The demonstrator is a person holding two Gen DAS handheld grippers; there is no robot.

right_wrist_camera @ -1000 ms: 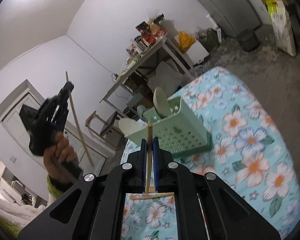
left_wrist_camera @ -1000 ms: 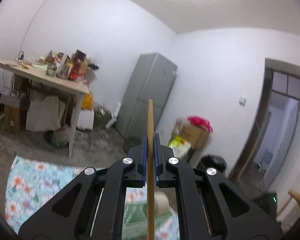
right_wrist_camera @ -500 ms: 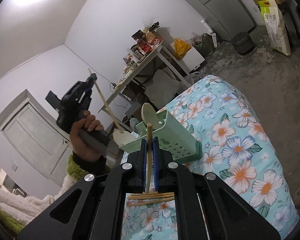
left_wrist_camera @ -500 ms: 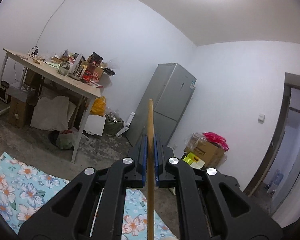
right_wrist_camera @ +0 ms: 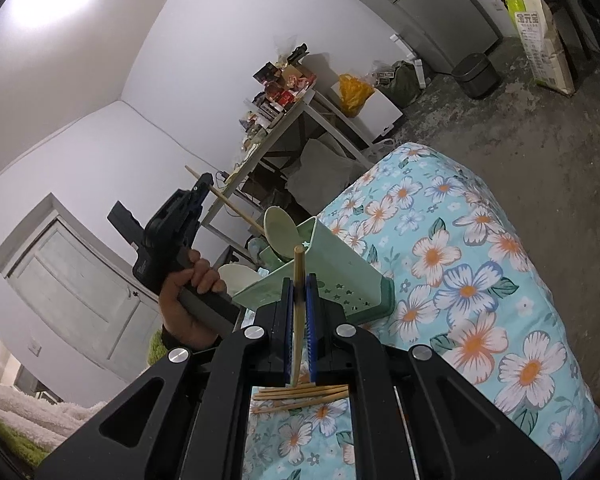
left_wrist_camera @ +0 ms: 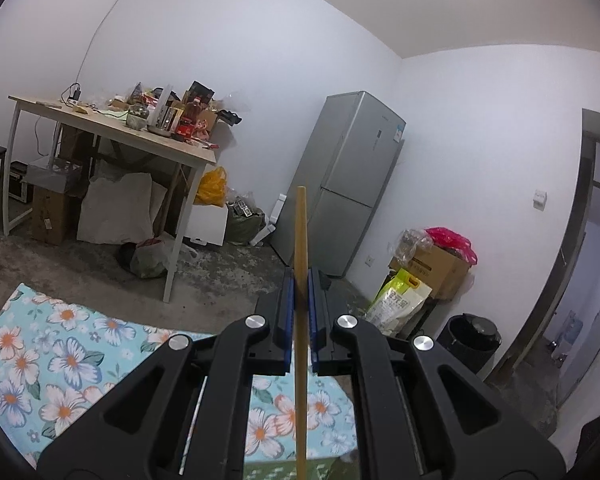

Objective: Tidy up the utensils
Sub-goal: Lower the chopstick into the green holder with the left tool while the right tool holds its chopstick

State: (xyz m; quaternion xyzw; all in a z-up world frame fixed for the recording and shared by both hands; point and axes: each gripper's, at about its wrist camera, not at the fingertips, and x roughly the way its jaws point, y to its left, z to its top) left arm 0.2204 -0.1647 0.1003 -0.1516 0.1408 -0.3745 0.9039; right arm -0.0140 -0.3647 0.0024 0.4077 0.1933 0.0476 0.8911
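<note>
Sack (right_wrist_camera: 540,36), white and green, leaning by the cardboard boxes: three large green Chinese characters, "金元宝"; smaller print below too small to read.
Fridge (left_wrist_camera: 352,184) door sticker: illegible.

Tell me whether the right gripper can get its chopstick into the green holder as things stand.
Probably yes: the right gripper, shut on its chopstick, sits just short of the green holder, whose near compartment looks open; spoons crowd the far end.

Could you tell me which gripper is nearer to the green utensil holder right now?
Left. The left gripper dips its chopstick at the green holder; the right gripper hangs just short.
</note>
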